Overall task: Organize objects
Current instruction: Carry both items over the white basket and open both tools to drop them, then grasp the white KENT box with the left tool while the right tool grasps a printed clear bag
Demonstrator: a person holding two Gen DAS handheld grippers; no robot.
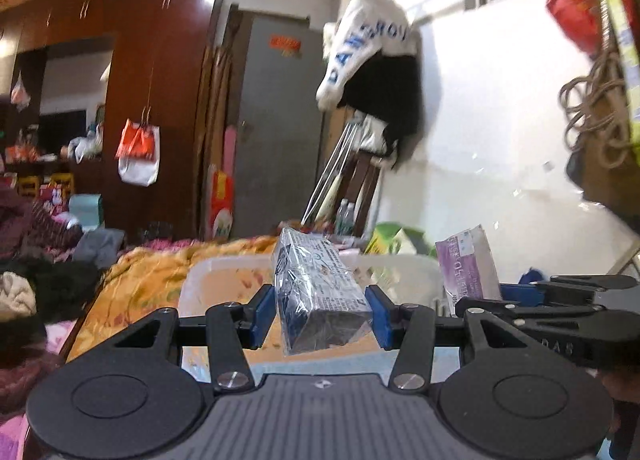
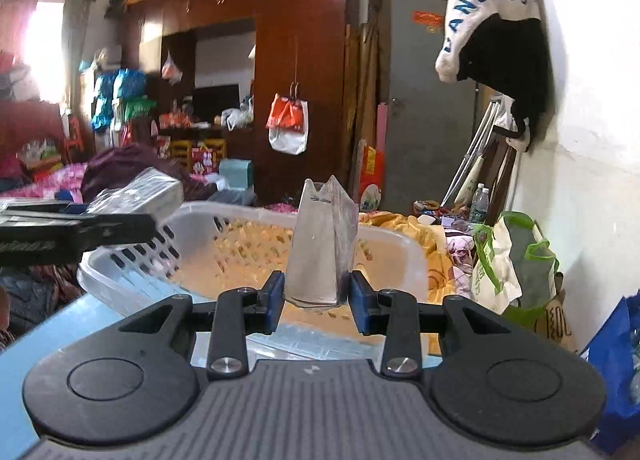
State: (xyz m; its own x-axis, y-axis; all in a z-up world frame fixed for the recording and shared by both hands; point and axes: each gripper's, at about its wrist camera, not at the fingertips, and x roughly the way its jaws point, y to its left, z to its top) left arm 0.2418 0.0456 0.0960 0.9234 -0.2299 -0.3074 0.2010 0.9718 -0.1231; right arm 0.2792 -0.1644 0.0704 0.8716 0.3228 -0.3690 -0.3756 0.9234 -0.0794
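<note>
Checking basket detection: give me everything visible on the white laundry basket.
The white laundry basket is pale, translucent-looking plastic with a thick rolled rim and rows of vertical slots in its walls. It sits upright on the yellow floral bedding, open side up; the fabric's pattern shows through its base and it looks empty. Both grippers hold their packs just in front of it, the left gripper a dark film-wrapped pack, the right gripper a grey-white pack. Neither visibly touches the basket.

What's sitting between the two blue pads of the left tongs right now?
A plastic-wrapped blue-and-white pack, clamped between the left tongs above the white basket; the left wrist view shows it.
</note>
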